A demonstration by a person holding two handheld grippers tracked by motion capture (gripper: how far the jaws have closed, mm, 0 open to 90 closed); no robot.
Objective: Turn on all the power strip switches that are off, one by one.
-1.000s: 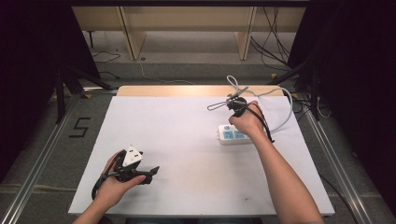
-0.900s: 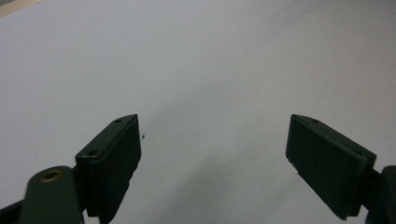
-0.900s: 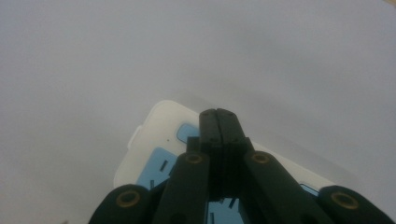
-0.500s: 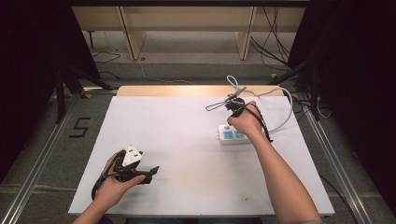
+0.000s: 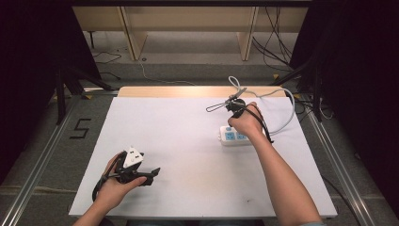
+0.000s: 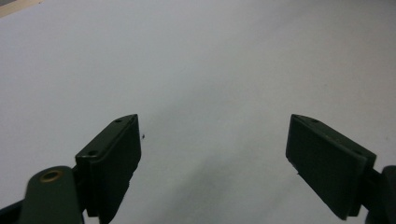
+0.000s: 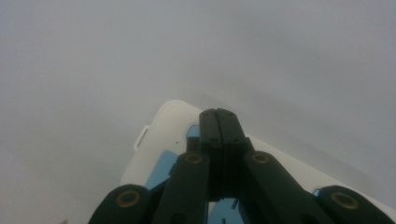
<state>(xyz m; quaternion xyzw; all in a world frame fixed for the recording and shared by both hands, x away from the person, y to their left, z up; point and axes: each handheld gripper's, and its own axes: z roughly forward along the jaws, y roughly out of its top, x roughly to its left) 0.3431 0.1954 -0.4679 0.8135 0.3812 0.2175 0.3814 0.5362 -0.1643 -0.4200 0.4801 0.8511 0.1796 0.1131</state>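
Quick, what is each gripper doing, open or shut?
Left gripper: open, holding nothing, over the bare table.
Right gripper: shut, holding nothing, over the power strip.

Power strip (image 7: 159, 140) glossy white plastic; table (image 5: 179, 141) matt white, perhaps paper-covered; far edge wood.

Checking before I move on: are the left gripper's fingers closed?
No, the left gripper has its fingers spread wide apart over the bare white table.

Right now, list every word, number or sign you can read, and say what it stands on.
"5": black mark on the floor left of the table.
Power strip, white with blue sockets: no lettering can be made out in the high view or the right gripper view.
No other text can be read.
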